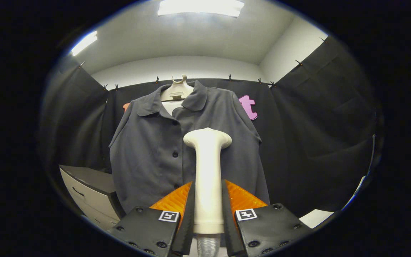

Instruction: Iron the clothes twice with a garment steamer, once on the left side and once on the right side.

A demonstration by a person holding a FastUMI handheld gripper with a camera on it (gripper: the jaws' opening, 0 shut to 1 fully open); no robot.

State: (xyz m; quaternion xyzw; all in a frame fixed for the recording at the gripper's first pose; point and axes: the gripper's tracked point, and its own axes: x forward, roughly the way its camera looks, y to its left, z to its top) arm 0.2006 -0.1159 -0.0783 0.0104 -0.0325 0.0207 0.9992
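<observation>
Gripper (208, 200) fingers clenched on steamer (207, 167) handle, head upright before dark shirt (155, 150) hanging on hanger (177, 89). Step: approach. Next: bring head to one side of shirt, stroke along it.

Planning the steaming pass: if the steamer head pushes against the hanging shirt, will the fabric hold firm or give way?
The shirt probably gives way: it hangs from a hanger, apparently free at the hem, so it may swing back. Its cloth looks thin and softly creased, likely floppy. The steamer, clamped in the gripper, looks rigid by comparison.
</observation>
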